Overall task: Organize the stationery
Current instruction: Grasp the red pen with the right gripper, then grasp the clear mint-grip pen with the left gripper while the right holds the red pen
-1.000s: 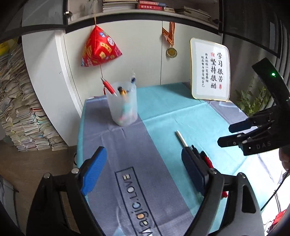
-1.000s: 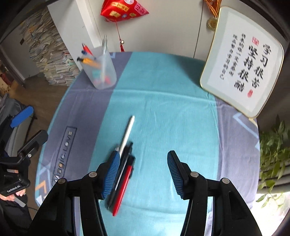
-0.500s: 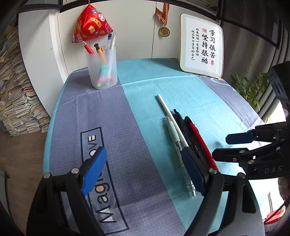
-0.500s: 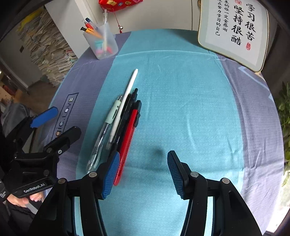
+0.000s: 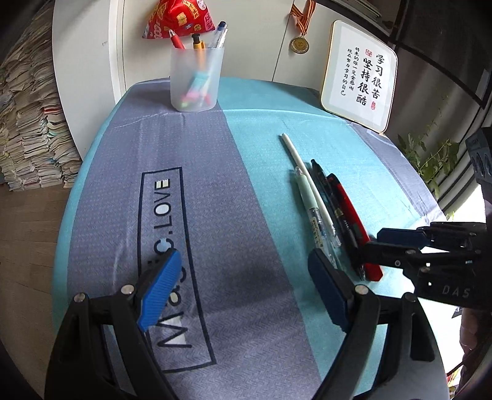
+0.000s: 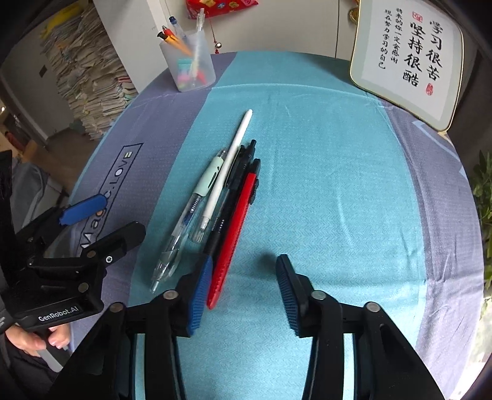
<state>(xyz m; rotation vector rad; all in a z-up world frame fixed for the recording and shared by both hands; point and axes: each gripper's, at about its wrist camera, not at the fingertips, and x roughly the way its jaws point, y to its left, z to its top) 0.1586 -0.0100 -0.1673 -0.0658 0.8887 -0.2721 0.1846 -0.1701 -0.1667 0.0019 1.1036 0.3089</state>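
Observation:
Several pens lie side by side on the teal stripe of the tablecloth (image 6: 323, 184): a mint green pen (image 6: 209, 175), a white pen (image 6: 230, 157), black pens (image 6: 238, 172) and a red pen (image 6: 235, 234). My right gripper (image 6: 244, 289) hangs low over their near ends. Its jaws are closing, with the red pen's tip between them beside the left pad (image 6: 200, 289), and no grip shows. In the left wrist view the right gripper (image 5: 373, 243) straddles the red pen (image 5: 353, 218). My left gripper (image 5: 243, 286) stands open over the grey stripe, empty. A frosted pen cup (image 5: 196, 80) holds several pens at the back.
A framed calligraphy panel (image 5: 359, 77) leans at the back right, with a medal (image 5: 299, 44) and a red ornament (image 5: 175, 15) on the white cabinet behind. Stacked papers (image 5: 27, 123) fill the floor at left. A green plant (image 5: 430, 154) stands off the table's right edge.
Both grippers have come down closer to the table. The right one has moved in over the near end of the red pen and its jaws have narrowed. The left jaws stay wide.

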